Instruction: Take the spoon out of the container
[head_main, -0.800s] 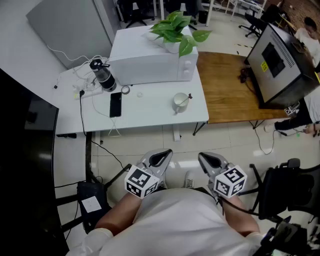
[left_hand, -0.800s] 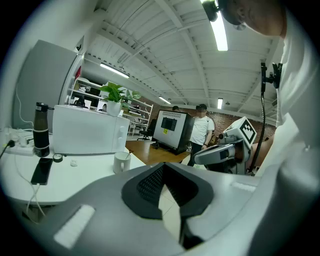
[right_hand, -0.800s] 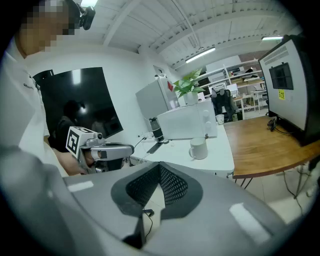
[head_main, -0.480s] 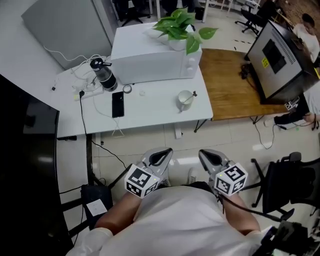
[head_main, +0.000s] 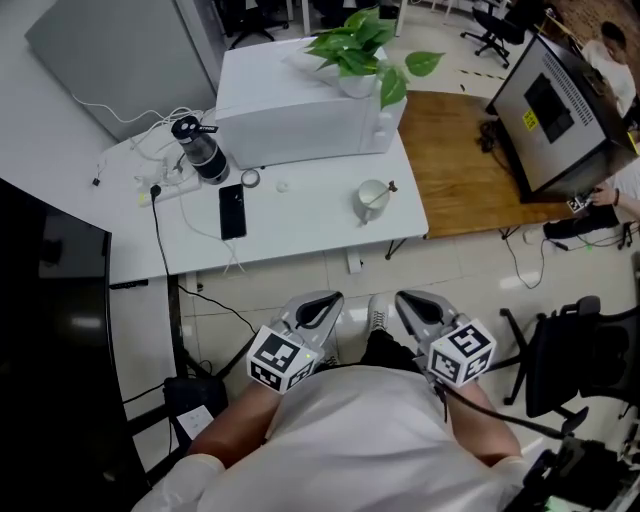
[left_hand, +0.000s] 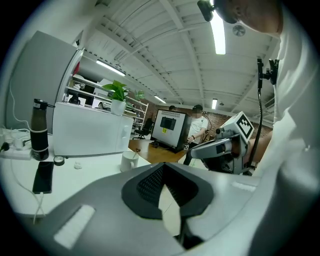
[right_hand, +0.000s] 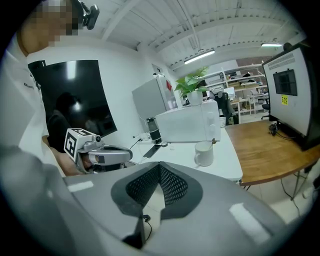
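Because I stand well back from the table (head_main: 300, 235), my left gripper (head_main: 317, 310) and right gripper (head_main: 419, 308) hang at my waist, all 4 jaws pinched together on nothing. The spoon (head_main: 382, 192) leans in the mug (head_main: 369, 203) near the table's right edge, beyond reach.

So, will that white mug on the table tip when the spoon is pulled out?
Possibly. The small white ceramic-looking mug looks light, much smaller than the white microwave behind it. The thin spoon leans against its rim, so a sideways pull might tip it or slide it across the smooth white tabletop. A straight upward lift seems safer.
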